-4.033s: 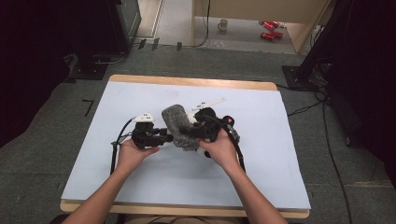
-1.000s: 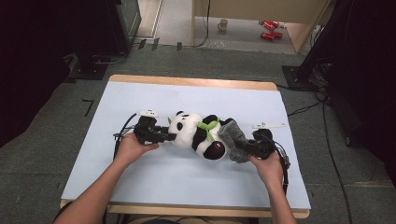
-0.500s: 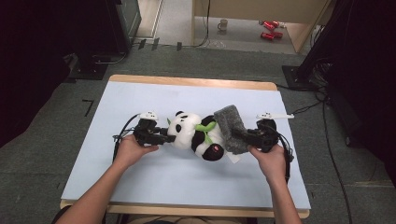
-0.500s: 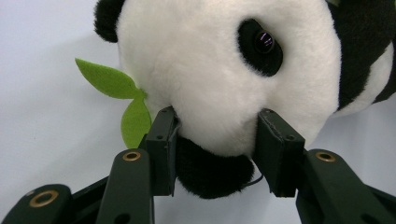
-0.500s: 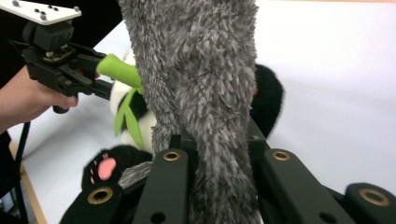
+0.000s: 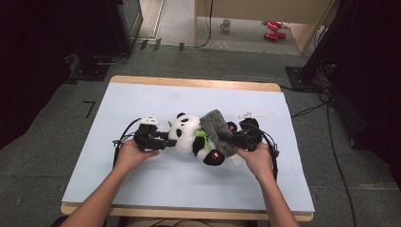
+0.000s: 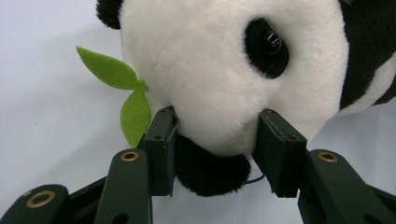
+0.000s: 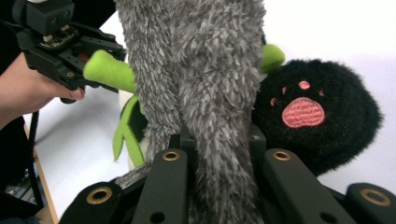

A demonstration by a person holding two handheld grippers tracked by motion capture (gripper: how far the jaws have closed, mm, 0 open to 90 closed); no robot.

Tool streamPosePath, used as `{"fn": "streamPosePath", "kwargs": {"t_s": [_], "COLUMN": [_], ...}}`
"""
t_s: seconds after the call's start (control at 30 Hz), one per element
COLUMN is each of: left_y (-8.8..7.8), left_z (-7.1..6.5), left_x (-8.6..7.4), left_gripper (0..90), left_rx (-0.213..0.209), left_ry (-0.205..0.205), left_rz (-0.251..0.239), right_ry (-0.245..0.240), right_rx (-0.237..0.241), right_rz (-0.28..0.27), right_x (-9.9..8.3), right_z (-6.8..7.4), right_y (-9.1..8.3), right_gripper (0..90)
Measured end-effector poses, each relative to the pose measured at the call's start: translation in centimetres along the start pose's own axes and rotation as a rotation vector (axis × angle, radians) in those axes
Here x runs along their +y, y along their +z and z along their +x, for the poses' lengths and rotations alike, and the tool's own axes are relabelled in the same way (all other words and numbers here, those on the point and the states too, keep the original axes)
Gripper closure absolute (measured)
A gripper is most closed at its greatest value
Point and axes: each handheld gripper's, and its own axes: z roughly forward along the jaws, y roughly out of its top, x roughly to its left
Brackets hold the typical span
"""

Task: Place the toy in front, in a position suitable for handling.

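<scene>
Since a second ago, the right tool (image 6: 235, 139) has carried the grey fuzzy cloth (image 6: 216, 131) from the panda's right end in over its body, and the panda itself has hardly shifted.

The plush panda (image 6: 193, 137) lies on its side near the middle of the pale blue bench (image 6: 142, 189), its white head towards the person's left and a black foot with a pink paw print (image 6: 216, 157) towards the near right. Green felt leaves (image 6: 201, 135) show at its chest. The grey cloth is draped across the panda's body, between the head and the foot.

In the left gripper view, the left tool (image 7: 215, 140) pinches the lower part of the panda's head (image 7: 224, 70), one pad pressed into each side of the white and black plush, with a green leaf (image 7: 122, 93) just beside one pad. In the right gripper view, the right tool (image 8: 219, 154) is pressed together on a fold of the grey cloth (image 8: 210, 70), which rises straight up from between its pads; the black foot (image 8: 313, 116) sits just beside it.

Each tool is held in a hand, the left hand (image 6: 132, 153) and the right hand (image 6: 257, 161), with forearms coming in from the near edge. A small white strip (image 6: 255, 115) lies on the bench beyond the right tool.
</scene>
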Motion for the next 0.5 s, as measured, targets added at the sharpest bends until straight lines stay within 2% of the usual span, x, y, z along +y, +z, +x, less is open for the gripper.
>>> {"fn": "streamPosePath", "kwargs": {"t_s": [0.5], "left_y": [-0.1], "left_z": [0.3], "left_x": [0.6], "left_gripper": [52.5], "left_rx": [-0.01], "left_ry": [0.023], "left_rz": [0.019], "right_ry": [0.016], "right_rx": [-0.057], "right_rz": [-0.003], "right_x": [-1.8], "right_z": [-0.8], "right_y": [-0.7], "right_gripper": [77.9]}}
